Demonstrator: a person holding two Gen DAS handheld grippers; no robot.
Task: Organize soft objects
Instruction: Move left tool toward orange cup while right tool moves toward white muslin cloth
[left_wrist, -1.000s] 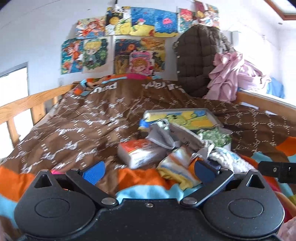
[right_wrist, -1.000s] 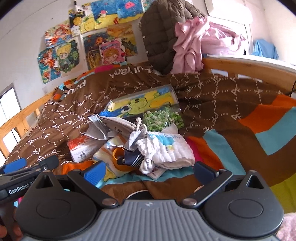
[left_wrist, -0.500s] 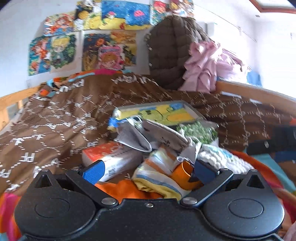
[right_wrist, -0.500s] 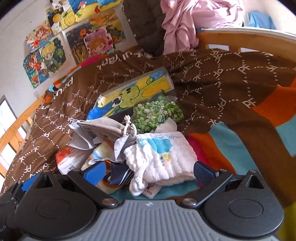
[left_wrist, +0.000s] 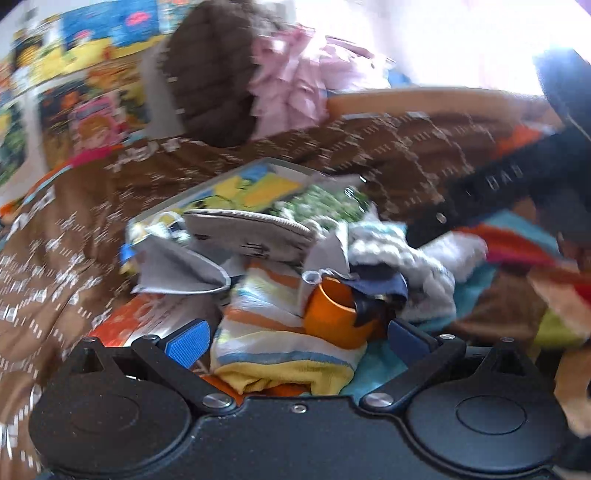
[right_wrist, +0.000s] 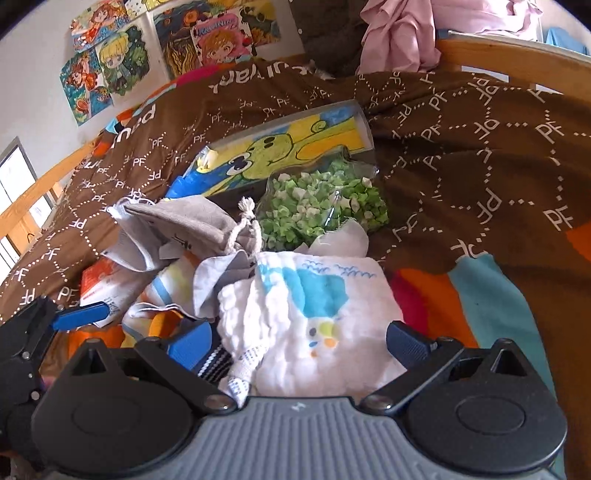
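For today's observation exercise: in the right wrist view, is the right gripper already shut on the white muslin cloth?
No. The right gripper is open, its blue fingers spread to either side of the white muslin cloth.

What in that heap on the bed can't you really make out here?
- Orange cup: left view, smeared by motion blur; cloths hide its base.
- Striped sock: right view, mostly behind the right gripper finger.
- Red pack: right view, print too small; grey pouch covers part.

Piled mid-bed (right_wrist: 480, 166): cloth (right_wrist: 321, 314) nearest, bag of bits (right_wrist: 325, 206) behind it, flat box (right_wrist: 280, 151) behind that, pouch (right_wrist: 181, 225) left, tissue pack (right_wrist: 107, 284) further left, cup (left_wrist: 332, 314) under the cloths.
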